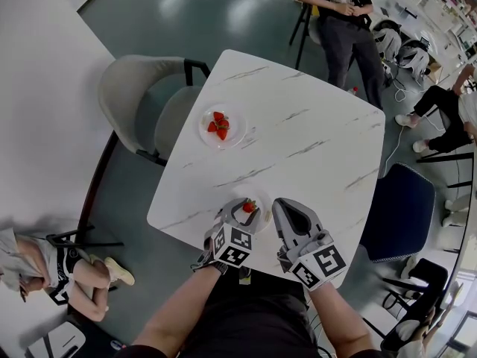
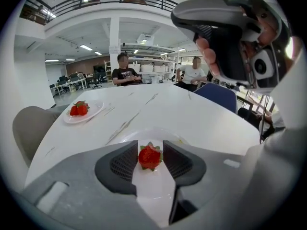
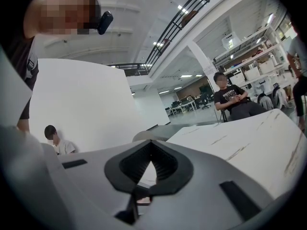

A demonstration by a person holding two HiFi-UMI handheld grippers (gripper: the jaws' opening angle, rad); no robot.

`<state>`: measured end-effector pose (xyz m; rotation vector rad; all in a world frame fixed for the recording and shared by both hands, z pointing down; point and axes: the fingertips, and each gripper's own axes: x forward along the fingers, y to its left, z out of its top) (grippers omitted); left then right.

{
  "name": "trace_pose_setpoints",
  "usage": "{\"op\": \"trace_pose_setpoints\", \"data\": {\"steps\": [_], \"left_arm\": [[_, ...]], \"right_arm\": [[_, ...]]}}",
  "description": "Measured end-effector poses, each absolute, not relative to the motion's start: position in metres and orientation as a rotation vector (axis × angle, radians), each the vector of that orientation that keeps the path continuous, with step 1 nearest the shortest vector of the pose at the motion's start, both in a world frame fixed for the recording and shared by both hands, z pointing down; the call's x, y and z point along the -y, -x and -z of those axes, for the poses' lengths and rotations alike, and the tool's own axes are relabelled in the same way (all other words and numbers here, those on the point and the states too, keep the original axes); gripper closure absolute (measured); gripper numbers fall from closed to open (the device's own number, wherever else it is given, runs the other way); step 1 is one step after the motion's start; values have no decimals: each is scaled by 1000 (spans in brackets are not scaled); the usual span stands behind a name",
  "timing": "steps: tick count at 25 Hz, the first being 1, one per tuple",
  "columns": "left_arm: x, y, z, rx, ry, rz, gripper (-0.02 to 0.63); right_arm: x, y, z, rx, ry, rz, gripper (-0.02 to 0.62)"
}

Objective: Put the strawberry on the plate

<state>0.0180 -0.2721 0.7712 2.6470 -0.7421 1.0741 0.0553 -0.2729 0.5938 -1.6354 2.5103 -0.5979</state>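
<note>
Where you are working: you are standing at the near edge of the white marble-patterned table (image 1: 298,125).
Left gripper (image 1: 244,213): you are holding it low over the near edge, its two grey ribbed jaws narrowed onto the red strawberry with green leaves (image 2: 149,157), one pad pressing each side.
Strawberry: it is sitting between those pads, just above the small pale round plate (image 2: 144,134) by the near edge; I cannot tell whether it is touching the plate.
Right gripper (image 3: 150,145): you are holding it just to the right of the left one, jaws pressed together at the tips and pinching nothing.
Far plate (image 1: 237,134): a second pale round plate is lying at the far left of the table, well apart from both grippers, carrying a small cluster of red strawberries (image 1: 218,125).
Surroundings: a grey padded chair (image 1: 141,88) is standing at the table's left, a blue chair (image 1: 402,207) at its right, and a person in a black T-shirt (image 1: 343,13) is sitting beyond the far side.
</note>
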Motion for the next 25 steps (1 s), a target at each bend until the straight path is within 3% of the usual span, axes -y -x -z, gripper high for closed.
{"op": "trace_pose_setpoints", "data": {"steps": [11,25], "left_arm": [[272,-18,-744,740,-2651,-1054,451],[259,-14,-576,806,-2691,-627,451]], "right_arm": [[273,-61,-585,-2520,1637,643,594],[263,-41,-512,-2600,1566,652,593]]}}
